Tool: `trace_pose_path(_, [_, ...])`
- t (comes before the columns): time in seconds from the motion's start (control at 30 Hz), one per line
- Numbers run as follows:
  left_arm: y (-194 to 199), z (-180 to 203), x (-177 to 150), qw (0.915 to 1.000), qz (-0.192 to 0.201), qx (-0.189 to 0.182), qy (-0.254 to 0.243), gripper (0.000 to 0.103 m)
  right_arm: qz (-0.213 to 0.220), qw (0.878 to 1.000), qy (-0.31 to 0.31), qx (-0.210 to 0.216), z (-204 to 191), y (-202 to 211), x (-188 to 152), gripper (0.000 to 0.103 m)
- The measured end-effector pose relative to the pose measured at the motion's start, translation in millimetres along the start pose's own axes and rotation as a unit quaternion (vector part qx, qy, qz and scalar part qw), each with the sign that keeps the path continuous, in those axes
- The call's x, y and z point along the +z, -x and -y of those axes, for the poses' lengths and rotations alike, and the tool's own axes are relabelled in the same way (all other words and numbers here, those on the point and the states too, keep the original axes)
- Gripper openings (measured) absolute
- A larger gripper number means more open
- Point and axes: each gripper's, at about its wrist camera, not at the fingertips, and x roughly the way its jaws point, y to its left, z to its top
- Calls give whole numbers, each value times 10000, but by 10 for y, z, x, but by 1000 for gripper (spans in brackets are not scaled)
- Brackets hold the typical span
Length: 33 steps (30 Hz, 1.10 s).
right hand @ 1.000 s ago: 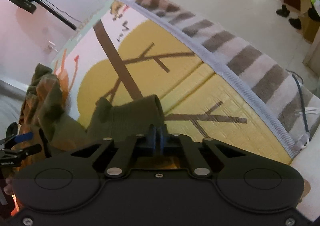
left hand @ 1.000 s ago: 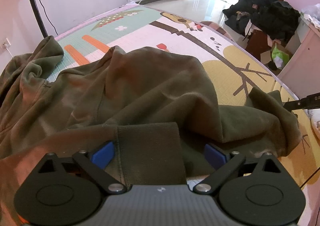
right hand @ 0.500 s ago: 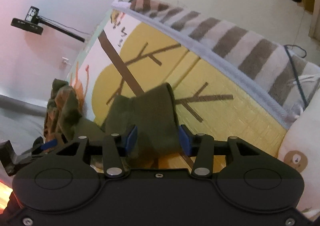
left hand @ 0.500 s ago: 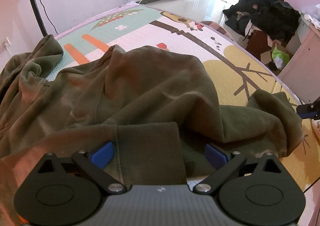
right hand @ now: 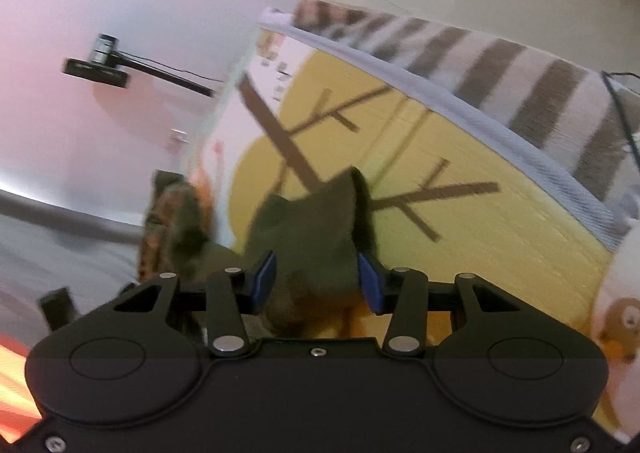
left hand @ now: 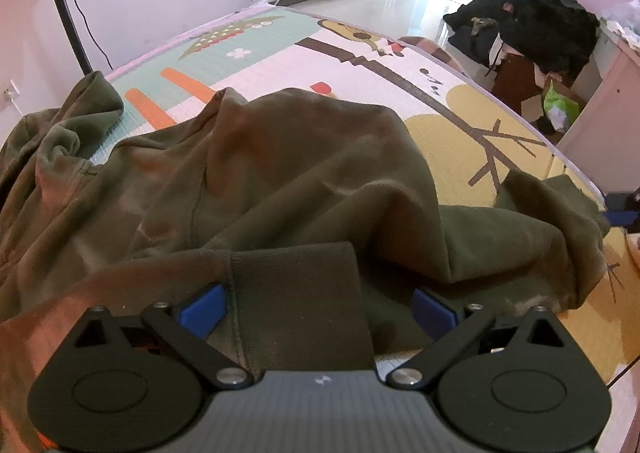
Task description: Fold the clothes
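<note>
Cartoon play mat (left hand: 460,125), olive hoodie (left hand: 280,173) spread across, both grippers' jaws apart around cuffs

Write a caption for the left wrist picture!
Open left hand-held gripper poised over the ribbed cuff of a green hoodie on a play mat.
</note>
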Motion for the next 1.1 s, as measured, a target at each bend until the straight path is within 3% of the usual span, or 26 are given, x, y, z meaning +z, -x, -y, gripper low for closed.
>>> trace_pose_path(0.27, [-5,3,-5,10000,5,3,3,102,43,9979,67,640,-84,17,34,43])
trace_pose_path(0.43, [-19,16,-1,10000,-1,41,-9,103,-210,9982,298,467,-209,-144,84,43])
trace_pose_path(0.5, [-24,20,0,10000,-3,47,-2,103,-247,9980,507,298,-286,-203,89,43])
trace_pose_path(0.57, [-28,26,-1,10000,-4,54,-12,103,-284,9968,752,-16,-376,-271,90,35])
trace_pose_path(0.63, [-30,28,-3,10000,-3,59,-18,103,-294,9939,1011,-316,-448,-324,81,17])
trace_pose_path(0.73, [-34,28,-1,10000,-6,58,-6,103,-165,9905,1206,-639,-510,-331,73,8])
trace_pose_path(0.93, [-36,19,12,10000,-23,42,17,103,360,9797,1528,-1248,-613,-127,71,2])
trace_pose_path(1.1, [-30,8,12,10000,-18,-1,60,103,931,9697,1293,-1853,-514,167,166,2])
